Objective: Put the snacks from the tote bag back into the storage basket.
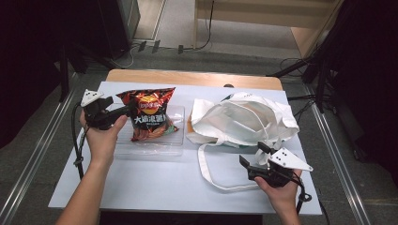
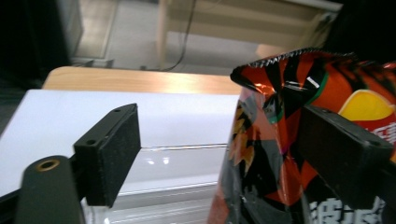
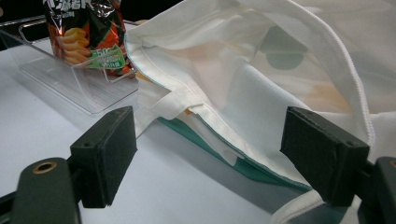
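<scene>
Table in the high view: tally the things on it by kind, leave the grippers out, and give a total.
Chip bag: 1
Clear plastic tray: 1
White cloth tote bag: 1
Total: 3
</scene>
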Tool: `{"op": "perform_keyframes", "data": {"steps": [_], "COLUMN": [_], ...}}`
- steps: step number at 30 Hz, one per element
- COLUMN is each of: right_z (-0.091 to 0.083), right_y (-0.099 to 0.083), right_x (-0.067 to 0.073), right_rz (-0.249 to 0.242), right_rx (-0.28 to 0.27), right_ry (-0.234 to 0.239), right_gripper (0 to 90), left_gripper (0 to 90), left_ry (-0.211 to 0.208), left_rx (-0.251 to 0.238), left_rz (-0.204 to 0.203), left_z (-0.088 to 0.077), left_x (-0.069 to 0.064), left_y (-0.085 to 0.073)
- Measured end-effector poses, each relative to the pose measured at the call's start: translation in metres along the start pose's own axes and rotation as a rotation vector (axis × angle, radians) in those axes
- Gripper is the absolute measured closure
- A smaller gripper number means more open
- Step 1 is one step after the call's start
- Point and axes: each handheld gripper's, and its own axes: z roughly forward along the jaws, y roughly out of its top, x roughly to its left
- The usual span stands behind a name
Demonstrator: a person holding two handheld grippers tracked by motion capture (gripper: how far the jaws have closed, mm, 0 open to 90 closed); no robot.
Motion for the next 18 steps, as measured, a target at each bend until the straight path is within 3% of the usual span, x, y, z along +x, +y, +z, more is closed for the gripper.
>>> {"op": "perform_keyframes", "data": {"steps": [3, 6, 8, 10, 18], "right_z": [0.000, 0.001, 0.000, 0.000, 0.001], "right_y": [0.000, 0.000, 0.000, 0.000, 0.000], "right_x": [0.000, 0.000, 0.000, 0.000, 0.001], "right_rz": [0.000, -0.001, 0.000, 0.000, -0.002], "right_rx": [0.001, 0.002, 0.002, 0.001, 0.001], "right_ry": [0.000, 0.000, 0.000, 0.000, 0.000], "right_gripper": [19.0, 19.0, 19.0, 19.0, 19.0], "left_gripper": [13.9, 13.6, 13.3, 13.6, 13.8], "left_ry": [-0.055, -0.088, -0.103, -0.111, -0.116], "left_rx": [-0.019, -0.026, -0.032, -0.042, -0.071], "left_rz": [0.018, 0.042, 0.036, 0.024, 0.040], "left_z": [-0.008, -0.016, -0.022, -0.028, -0.047], "left_x": [-0.001, -0.003, -0.002, 0.001, 0.010], "left_y": [-0.006, -0.013, -0.015, -0.017, -0.025]}}
